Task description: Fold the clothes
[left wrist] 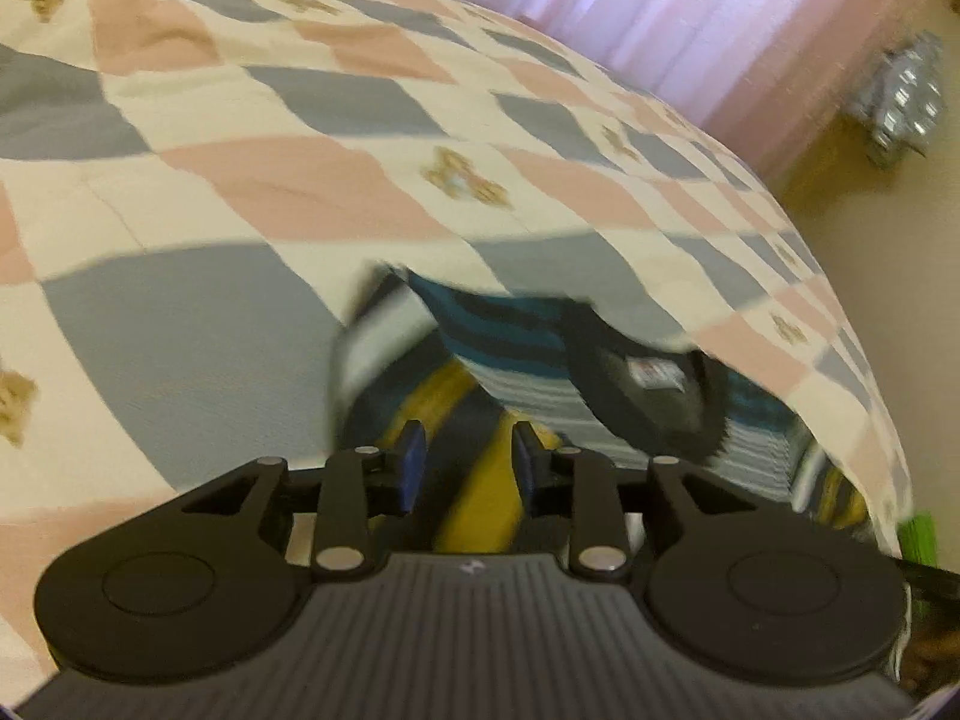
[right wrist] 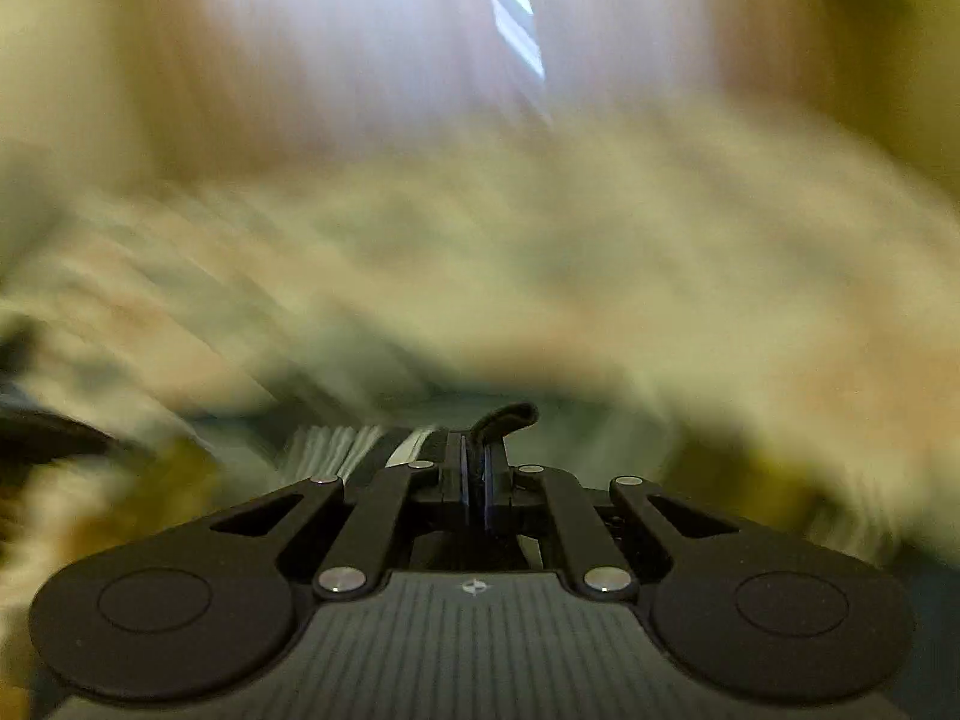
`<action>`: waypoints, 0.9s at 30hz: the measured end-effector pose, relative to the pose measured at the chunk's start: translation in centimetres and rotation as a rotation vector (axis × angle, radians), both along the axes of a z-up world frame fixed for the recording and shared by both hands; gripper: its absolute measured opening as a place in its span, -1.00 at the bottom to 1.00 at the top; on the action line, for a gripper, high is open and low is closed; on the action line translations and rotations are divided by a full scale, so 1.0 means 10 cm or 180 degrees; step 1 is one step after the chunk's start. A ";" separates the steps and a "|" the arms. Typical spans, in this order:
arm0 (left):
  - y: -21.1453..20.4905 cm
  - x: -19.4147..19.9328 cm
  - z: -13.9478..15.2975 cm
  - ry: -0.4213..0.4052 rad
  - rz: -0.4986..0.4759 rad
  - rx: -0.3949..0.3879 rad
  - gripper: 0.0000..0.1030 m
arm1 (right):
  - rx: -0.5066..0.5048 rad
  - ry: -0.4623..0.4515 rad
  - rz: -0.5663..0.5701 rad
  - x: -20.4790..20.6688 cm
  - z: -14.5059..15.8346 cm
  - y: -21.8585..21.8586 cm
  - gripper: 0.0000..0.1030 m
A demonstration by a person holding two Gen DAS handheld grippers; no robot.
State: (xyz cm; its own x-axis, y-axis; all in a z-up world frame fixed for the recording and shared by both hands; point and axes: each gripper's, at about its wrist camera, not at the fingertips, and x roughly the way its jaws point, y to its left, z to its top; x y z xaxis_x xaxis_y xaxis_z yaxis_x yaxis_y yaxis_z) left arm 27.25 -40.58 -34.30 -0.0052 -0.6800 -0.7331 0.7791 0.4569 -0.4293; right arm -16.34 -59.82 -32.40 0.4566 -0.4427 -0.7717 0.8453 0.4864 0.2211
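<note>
1. Left wrist: left gripper fingers spread, nothing pinched, above striped teal-yellow-grey garment lying crumpled, axis unclear, on bed with pink-grey checked cover; pink curtain behind.
2. Right wrist: right gripper fingers pressed together, pinching the garment's dark edge; heavy blur.

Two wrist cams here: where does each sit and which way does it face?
Left wrist: on the left gripper, angled down at a striped garment on a checked bedspread, curtain behind; own fingers show apart, nothing pinched.
Right wrist: on the right gripper, angled down over a heavily blurred scene; own fingers show shut on a dark strip of cloth.
Shared: striped fabric near the fingers, probably the same garment, and a bright curtain far off; neither shows the other gripper clearly.
</note>
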 end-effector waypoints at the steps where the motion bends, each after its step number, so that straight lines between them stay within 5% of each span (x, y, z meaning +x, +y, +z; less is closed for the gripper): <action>1: -0.01 -0.10 0.00 -0.0043 -0.0115 0.0013 -0.51 | 0.0255 0.0141 -0.0156 -0.06 -0.18 -0.08 -0.91; 4: -0.15 -0.36 0.01 -0.0277 -0.0508 0.0040 -0.40 | 0.0573 0.0065 -0.0372 -0.19 -0.38 -0.14 -0.91; 6: -0.31 -0.34 -0.02 -0.0280 -0.0480 0.0142 -0.31 | 0.0563 0.0021 -0.0363 -0.16 -0.35 -0.14 -0.84; 12: -0.86 -0.09 -0.21 0.0242 -0.0205 0.0440 0.24 | 0.0561 -0.0055 -0.0313 -0.23 -0.30 -0.06 -0.60; 14: -1.00 -0.08 -0.34 0.0385 -0.0134 0.0615 0.08 | 0.0578 -0.0081 -0.0348 -0.25 -0.31 -0.04 -0.57; 16: -1.04 -0.11 -0.41 0.0302 -0.0080 0.0732 -1.00 | 0.0599 -0.0097 -0.0373 -0.27 -0.34 -0.01 -0.57; 19: -0.96 -0.15 -0.36 0.0165 -0.0025 0.0587 -1.00 | 0.0577 -0.0121 -0.0352 -0.28 -0.36 0.01 -0.82; 22: -0.79 -0.20 -0.17 -0.0360 0.0128 0.0308 -1.00 | 0.0439 -0.0162 -0.0294 -0.30 -0.31 0.06 -0.89; 24: -0.77 -0.21 -0.16 -0.0697 0.0219 0.0388 -1.00 | 0.0358 -0.0117 -0.0263 -0.30 -0.30 0.08 -0.89; 27: -0.73 -0.17 -0.20 -0.0300 0.0118 0.0381 -1.00 | 0.0285 -0.0140 -0.0327 -0.30 -0.27 0.10 -0.90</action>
